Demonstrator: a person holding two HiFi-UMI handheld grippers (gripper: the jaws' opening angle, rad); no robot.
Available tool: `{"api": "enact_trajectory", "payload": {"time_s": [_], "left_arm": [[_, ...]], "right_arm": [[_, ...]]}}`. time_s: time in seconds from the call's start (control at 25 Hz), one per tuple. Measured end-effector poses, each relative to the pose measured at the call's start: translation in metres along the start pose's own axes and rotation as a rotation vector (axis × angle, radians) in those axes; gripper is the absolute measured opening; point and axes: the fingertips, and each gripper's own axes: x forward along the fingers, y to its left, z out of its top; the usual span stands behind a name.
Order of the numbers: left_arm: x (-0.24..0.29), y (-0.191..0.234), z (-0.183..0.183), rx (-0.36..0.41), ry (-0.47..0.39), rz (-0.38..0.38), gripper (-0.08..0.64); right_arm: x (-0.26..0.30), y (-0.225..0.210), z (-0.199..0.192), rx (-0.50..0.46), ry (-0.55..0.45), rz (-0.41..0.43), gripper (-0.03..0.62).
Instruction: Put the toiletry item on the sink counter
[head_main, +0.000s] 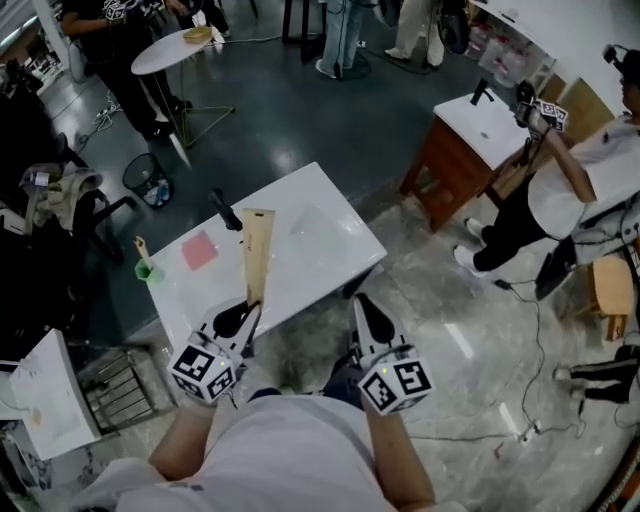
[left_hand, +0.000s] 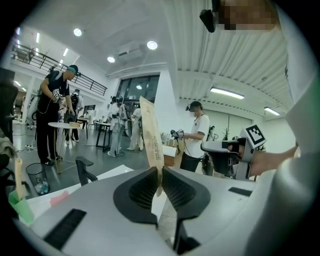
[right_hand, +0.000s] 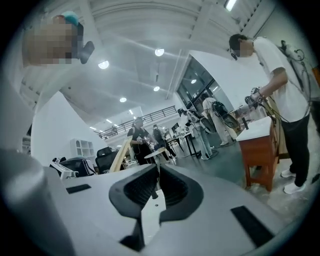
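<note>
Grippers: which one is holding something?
The left gripper: its jaws clamp the long tan packet standing up from them. The right gripper has its jaws together, nothing between.

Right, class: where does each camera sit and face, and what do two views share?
Head view: on the person's head, steeply down at the white sink counter; forearms, left gripper, right gripper show.
Left gripper view: on that gripper, along jaws shut on the long flat tan package; white shirt at right.
Right gripper view: on that gripper, along shut, empty jaws into the room.
Shared: head and left gripper views show the package.
</note>
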Motion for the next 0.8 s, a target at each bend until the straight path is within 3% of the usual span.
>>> {"api": "enact_trajectory", "payload": {"time_s": [0.8], "left_arm": [[0.156, 0.003, 0.026, -0.133, 0.024, 0.232, 0.044]], "right_arm": [[0.097, -0.142, 0.044, 0.061, 0.151, 0.237, 0.028]]}}
